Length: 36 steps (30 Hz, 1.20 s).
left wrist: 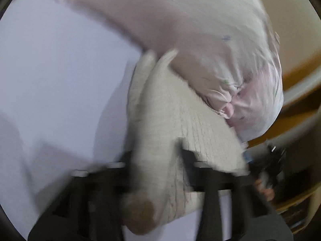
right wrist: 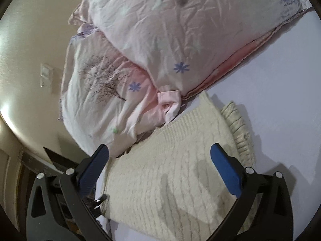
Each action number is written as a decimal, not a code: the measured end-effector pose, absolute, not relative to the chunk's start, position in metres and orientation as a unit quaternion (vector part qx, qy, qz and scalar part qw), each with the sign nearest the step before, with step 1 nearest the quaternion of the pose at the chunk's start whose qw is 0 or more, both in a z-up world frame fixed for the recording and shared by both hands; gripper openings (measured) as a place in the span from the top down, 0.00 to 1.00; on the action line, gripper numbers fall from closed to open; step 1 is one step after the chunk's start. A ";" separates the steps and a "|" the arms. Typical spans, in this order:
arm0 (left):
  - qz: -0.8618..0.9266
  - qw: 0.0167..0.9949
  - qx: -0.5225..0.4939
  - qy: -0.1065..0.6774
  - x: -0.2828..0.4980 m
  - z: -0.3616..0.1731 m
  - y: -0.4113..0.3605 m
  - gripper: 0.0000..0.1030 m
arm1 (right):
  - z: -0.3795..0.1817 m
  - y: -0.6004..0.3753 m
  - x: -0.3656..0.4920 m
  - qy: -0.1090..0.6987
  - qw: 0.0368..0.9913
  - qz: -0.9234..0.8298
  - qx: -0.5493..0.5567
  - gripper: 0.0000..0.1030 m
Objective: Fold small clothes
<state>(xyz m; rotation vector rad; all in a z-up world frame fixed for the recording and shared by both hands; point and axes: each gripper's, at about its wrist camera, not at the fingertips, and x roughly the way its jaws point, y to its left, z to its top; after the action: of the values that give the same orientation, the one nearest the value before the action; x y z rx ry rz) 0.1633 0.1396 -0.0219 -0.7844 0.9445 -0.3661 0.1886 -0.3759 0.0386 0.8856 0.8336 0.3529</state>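
Observation:
A cream knitted garment (right wrist: 170, 172) lies on the white bed sheet (right wrist: 280, 92), partly folded, with a ribbed edge at its right. My right gripper (right wrist: 160, 152) is open, its blue pads (right wrist: 224, 168) spread above the knit, holding nothing. In the blurred left wrist view the same cream knit (left wrist: 170, 124) runs bunched between the dark fingers (left wrist: 188, 160) of my left gripper (left wrist: 158, 160), which is shut on it and lifts a fold. A brown patch on the knit (left wrist: 142, 210) shows near the camera.
Two pink flower-print pillows (right wrist: 170, 30) are stacked just beyond the garment, touching its far edge; they also show in the left wrist view (left wrist: 190, 30). A beige wall with a light switch (right wrist: 46, 78) is at the left. White sheet (left wrist: 50, 70) spreads to the left.

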 end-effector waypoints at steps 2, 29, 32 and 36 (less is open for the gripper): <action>-0.177 0.794 -0.380 0.440 0.165 -0.021 0.139 0.80 | 0.038 -0.377 0.185 0.393 0.803 0.172 0.413 0.02; -0.352 0.846 -0.170 0.363 0.170 0.081 -0.097 0.27 | 0.031 -0.446 0.173 0.462 0.782 0.150 0.389 0.02; -0.293 0.841 -0.174 0.421 0.184 0.048 -0.075 0.27 | 0.023 -0.419 0.191 0.498 0.777 0.155 0.354 0.02; -0.273 0.825 -0.186 0.458 0.196 0.020 -0.068 0.19 | 0.017 -0.391 0.206 0.531 0.777 0.150 0.303 0.02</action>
<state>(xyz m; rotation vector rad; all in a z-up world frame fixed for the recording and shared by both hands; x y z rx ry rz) 0.1957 -0.0680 0.0202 -0.3953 0.9745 -0.5794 0.2062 -0.3913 0.0170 0.6552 1.1491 0.3241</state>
